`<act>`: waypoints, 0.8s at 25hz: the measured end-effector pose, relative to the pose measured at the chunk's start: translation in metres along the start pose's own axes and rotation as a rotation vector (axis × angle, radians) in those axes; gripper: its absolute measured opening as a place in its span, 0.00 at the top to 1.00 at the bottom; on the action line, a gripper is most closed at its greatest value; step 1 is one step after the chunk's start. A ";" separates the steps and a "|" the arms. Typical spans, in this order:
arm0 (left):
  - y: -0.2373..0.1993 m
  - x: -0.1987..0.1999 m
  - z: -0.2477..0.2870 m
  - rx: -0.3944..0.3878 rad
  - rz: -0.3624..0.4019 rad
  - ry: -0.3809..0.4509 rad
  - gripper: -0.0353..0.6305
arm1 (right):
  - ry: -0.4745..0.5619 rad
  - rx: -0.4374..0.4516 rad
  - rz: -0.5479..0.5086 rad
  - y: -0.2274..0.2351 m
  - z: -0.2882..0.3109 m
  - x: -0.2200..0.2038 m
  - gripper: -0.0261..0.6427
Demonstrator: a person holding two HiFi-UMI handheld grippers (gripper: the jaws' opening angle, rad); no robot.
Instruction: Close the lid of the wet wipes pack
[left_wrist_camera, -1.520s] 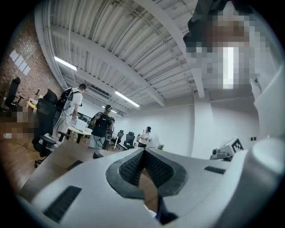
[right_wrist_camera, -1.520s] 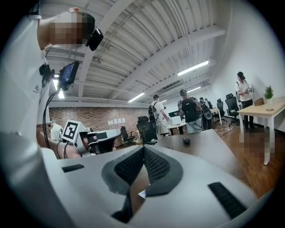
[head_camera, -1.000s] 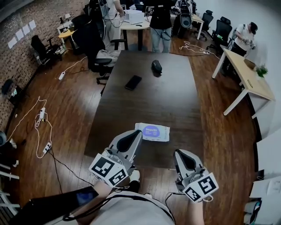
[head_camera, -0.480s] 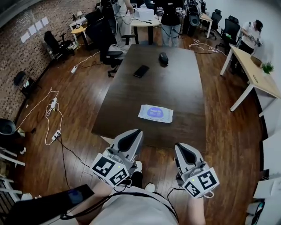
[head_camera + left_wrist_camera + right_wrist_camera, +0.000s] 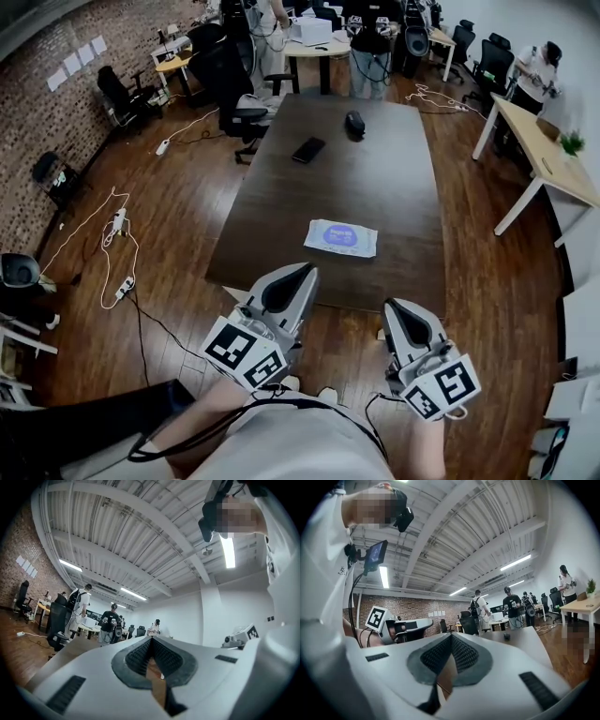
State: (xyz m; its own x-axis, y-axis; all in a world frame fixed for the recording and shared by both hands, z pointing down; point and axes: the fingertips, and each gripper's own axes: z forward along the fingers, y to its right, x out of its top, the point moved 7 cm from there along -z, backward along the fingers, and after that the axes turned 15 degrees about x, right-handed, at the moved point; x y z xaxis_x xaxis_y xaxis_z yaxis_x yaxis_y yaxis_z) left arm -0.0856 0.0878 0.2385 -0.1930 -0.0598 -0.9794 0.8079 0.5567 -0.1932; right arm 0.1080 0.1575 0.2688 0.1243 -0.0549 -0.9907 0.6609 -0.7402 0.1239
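I'm hovering my left gripper (image 5: pixel 298 277) and right gripper (image 5: pixel 398 314) short of the surface's (image 5: pixel 375 178) near edge, both jaws pinching shut on nothing, probably for pressing, while the wet wipes pack (image 5: pixel 340 237) is lying flat ahead, beyond reach.

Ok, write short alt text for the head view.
A wet wipes pack lies flat on a dark table, untouched. The left gripper and right gripper, both shut and empty, are held near the table's near edge. A phone lies farther back.
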 end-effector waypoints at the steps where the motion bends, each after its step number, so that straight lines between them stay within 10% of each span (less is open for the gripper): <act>1: -0.003 0.003 0.000 -0.004 -0.001 0.003 0.94 | -0.001 -0.001 -0.005 -0.002 0.003 0.002 0.95; 20: -0.042 0.012 -0.016 -0.044 -0.015 -0.007 0.94 | -0.003 -0.079 -0.028 -0.029 0.030 0.010 0.95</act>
State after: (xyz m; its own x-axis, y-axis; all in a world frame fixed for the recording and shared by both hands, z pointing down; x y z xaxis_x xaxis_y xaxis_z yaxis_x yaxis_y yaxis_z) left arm -0.1311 0.0766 0.2354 -0.2008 -0.0743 -0.9768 0.7796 0.5916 -0.2053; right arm 0.0681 0.1581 0.2538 0.1026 -0.0371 -0.9940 0.7207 -0.6860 0.1000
